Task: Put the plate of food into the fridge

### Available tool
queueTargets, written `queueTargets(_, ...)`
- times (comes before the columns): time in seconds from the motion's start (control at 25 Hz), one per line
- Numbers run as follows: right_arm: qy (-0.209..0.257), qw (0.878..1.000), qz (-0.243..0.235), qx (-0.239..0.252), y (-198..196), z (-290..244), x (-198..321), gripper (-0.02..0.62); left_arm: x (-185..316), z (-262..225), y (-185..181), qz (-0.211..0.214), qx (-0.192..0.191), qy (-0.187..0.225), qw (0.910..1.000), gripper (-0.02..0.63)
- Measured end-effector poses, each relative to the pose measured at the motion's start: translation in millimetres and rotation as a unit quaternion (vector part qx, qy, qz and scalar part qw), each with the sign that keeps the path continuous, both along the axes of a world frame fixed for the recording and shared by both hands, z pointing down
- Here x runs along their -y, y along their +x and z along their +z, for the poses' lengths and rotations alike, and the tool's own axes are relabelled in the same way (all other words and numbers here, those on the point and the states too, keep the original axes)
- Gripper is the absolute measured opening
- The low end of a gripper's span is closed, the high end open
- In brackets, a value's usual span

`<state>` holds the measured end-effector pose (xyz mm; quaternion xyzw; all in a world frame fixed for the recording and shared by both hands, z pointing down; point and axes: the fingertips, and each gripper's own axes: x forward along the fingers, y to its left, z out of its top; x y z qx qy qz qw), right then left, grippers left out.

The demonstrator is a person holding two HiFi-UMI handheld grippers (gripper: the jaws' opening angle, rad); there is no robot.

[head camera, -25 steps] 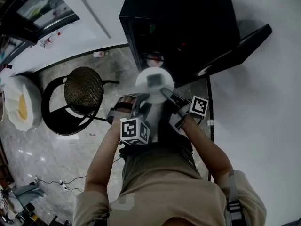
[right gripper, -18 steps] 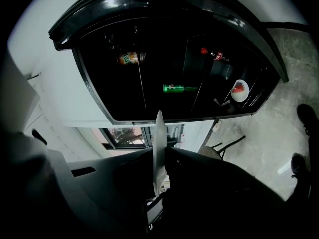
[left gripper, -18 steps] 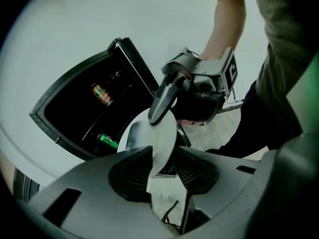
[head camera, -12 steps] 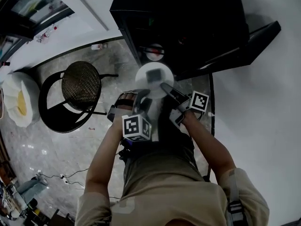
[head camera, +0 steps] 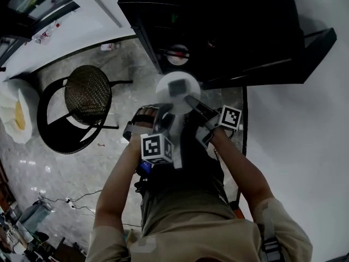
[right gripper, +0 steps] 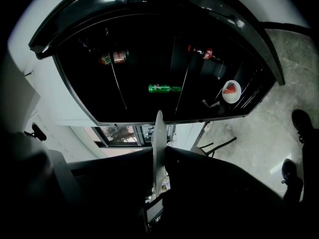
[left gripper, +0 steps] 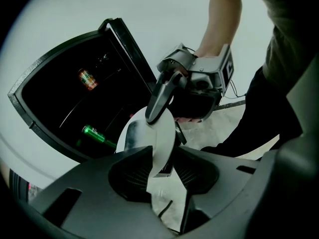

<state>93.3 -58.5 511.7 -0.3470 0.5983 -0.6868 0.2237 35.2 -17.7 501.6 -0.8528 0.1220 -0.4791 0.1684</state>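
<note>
Overhead plus two close-ups — fridge (head camera: pixel 218 26) shared

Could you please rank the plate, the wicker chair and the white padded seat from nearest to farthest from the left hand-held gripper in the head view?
1. plate, held at its rim by the left hand-held gripper.
2. wicker chair, on the floor to the left.
3. white padded seat, at the far left edge.

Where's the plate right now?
Head view, centre: the plate is held by its rim between the left claw and right claw, in front of the open fridge.
</note>
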Motion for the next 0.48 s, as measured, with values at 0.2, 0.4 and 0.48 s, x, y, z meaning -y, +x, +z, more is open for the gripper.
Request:
queueTargets(0.2, 0.001, 1.000, -0.014, -0.008, 0, 18, 5, 0.038, 3, 15, 0, -0.008, 0.001, -0.010, 0.9999, 0.133)
queueTargets(0.4, 0.011, 1.000, -0.017, 0.004, 3, 27, 13, 0.038, 9, 26, 3, -0.003, 0.009, 0.009, 0.9999, 0.133)
queueTargets(0.48, 0.017, 1.000, -0.017, 0.004, 6, 33, 17, 0.038, 13, 29, 4, -0.005, 0.007, 0.015, 0.9998, 0.133)
